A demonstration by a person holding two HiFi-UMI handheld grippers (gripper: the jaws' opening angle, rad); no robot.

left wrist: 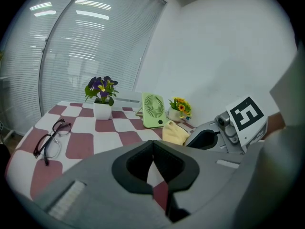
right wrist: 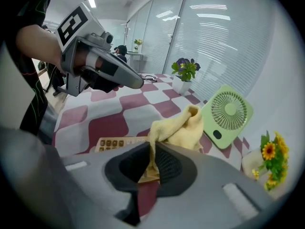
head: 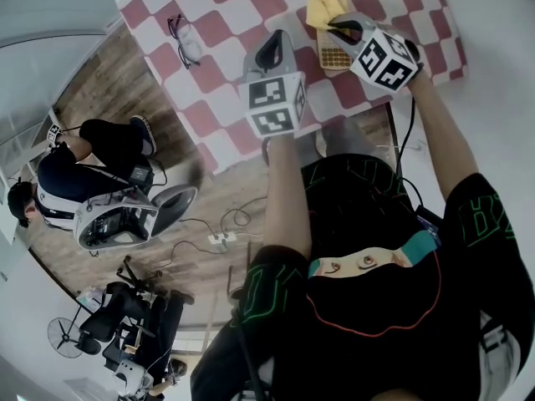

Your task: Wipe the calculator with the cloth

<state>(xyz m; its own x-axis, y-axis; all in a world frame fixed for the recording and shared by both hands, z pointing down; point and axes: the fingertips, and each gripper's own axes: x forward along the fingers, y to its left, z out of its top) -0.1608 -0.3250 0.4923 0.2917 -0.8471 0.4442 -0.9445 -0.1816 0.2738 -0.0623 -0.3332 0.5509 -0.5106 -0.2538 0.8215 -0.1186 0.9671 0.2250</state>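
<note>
A tan calculator (right wrist: pixel 114 143) lies on the checkered table (head: pixel 217 23), partly under a crumpled yellow cloth (right wrist: pixel 183 130). My right gripper (right wrist: pixel 151 162) is shut on an edge of that cloth, just above the calculator's near end. In the head view the calculator (head: pixel 333 58) shows beside the right gripper (head: pixel 344 30), with the cloth (head: pixel 326 8) bunched past it. My left gripper (head: pixel 269 54) hovers over the table left of the calculator. Its jaws (left wrist: pixel 153 168) are shut with nothing between them. The left gripper view shows the cloth (left wrist: pixel 174 133) beyond the right gripper (left wrist: pixel 209 138).
A green desk fan (right wrist: pixel 226 116) stands behind the cloth, with a small pot of yellow flowers (right wrist: pixel 267 159) to its right. A white pot of purple flowers (left wrist: pixel 102 99) stands further left, and black glasses (left wrist: pixel 50 140) lie near the table's left edge. A seated person (head: pixel 75 178) is on the floor side.
</note>
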